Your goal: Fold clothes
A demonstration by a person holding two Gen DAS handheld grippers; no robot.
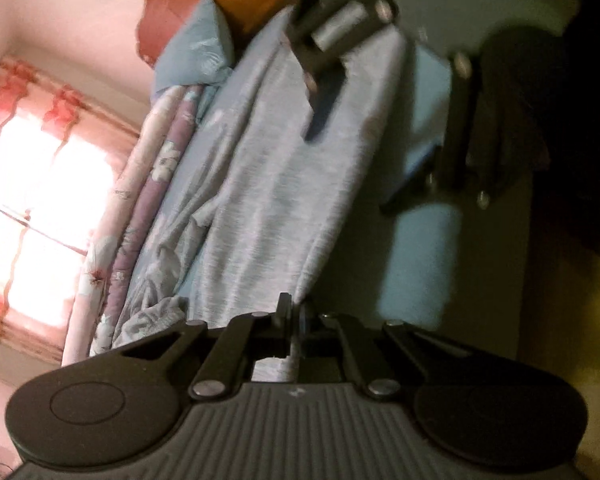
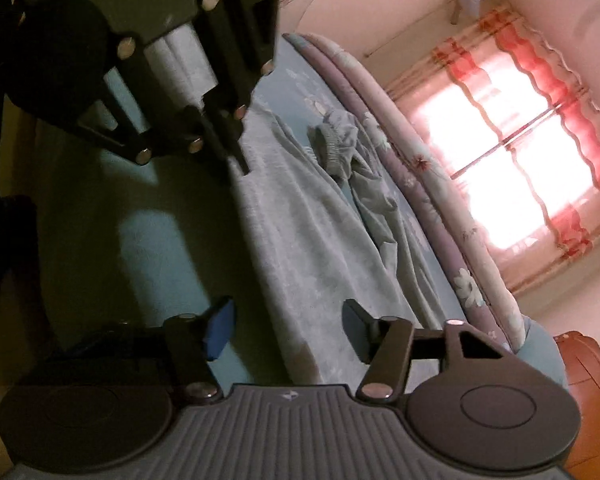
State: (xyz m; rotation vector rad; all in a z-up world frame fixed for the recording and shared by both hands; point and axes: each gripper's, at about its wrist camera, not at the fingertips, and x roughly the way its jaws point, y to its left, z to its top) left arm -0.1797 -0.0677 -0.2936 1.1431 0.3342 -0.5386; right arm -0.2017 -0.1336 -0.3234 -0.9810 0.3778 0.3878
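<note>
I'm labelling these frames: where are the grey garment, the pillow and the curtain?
grey garment (image 1: 284, 184): left wrist view, middle of cloth.
pillow (image 1: 196, 50): left wrist view, its blue face.
curtain (image 2: 540, 92): right wrist view, red-patterned top.

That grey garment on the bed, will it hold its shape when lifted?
Probably not. The garment looks soft and floppy, draping in folds and sagging from the left tool pinching its edge. Likely light, and unlikely to slip much.
</note>
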